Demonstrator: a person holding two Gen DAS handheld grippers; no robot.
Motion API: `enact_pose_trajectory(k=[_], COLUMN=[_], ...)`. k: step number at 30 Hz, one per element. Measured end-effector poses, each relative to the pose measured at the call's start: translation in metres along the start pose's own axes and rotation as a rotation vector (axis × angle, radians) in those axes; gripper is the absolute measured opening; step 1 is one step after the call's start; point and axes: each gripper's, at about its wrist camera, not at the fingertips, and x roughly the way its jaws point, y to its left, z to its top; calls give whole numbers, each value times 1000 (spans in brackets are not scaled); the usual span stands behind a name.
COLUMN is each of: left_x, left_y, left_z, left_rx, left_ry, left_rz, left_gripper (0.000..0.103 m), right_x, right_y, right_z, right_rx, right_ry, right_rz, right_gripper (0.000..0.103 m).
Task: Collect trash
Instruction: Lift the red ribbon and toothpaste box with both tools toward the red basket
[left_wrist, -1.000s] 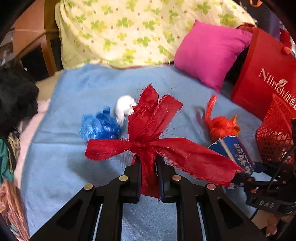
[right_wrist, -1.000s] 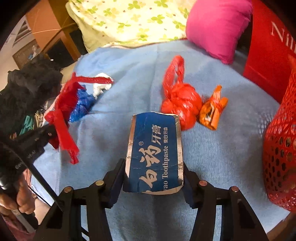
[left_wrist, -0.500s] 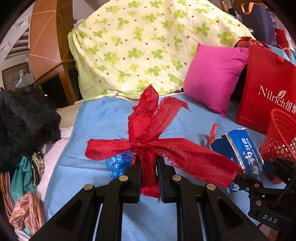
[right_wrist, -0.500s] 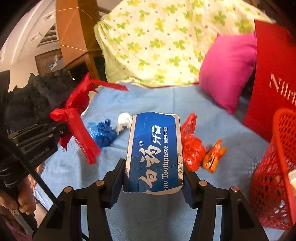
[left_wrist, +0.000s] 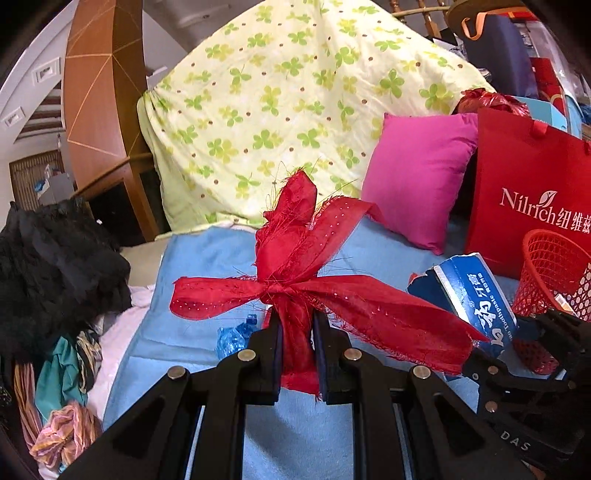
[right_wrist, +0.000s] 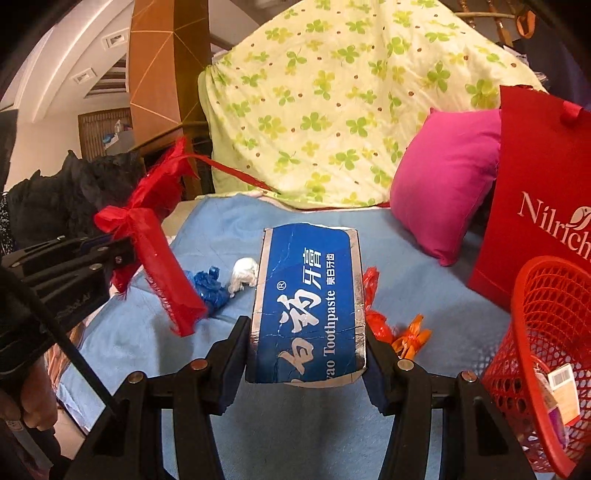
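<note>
The left tool (left_wrist: 297, 332) was pressed together on the knot of a frayed red ribbon bow (left_wrist: 295, 280), which was held up above the blue blanket (left_wrist: 192, 258). The right tool (right_wrist: 306, 354) was pinching a torn blue toothpaste box (right_wrist: 308, 302) by its two sides, also lifted over the blanket.

At the far edge, the blanket ended under a yellow-green clover quilt (right_wrist: 332, 103) and a pink cushion (right_wrist: 447, 173). On the right, a red paper bag (right_wrist: 535, 203) stood behind a red mesh basket (right_wrist: 546, 332), which was near the right tool. On the left side, a black fuzzy pile (left_wrist: 48, 266) closed the edge. The near part of the blanket under both tools was bare.

Inside the basket lay a small packet with a barcode (right_wrist: 563, 387). On the blanket, there were a blue crumpled wrapper (right_wrist: 210, 288), a white wad (right_wrist: 243, 273) just beside it, a red plastic bag (right_wrist: 375, 306) and an orange wrapper (right_wrist: 412, 338).
</note>
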Motion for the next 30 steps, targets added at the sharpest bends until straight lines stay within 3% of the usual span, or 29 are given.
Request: enact_pose_trajectory(k=[16,30], left_x=[-13,-3], left_y=[-13,-16], left_z=[4,-1], left_rx=[33,57], left_ry=[-39,-14], left_rz=[30,35], left_gripper=[16,16], right_x=[-6,-16], right_y=[-6,-14], right_z=[4,7], right_rx=[14,33], right_ry=[-32,-53], right_rz=[-17,-28], right_gripper=[58,58])
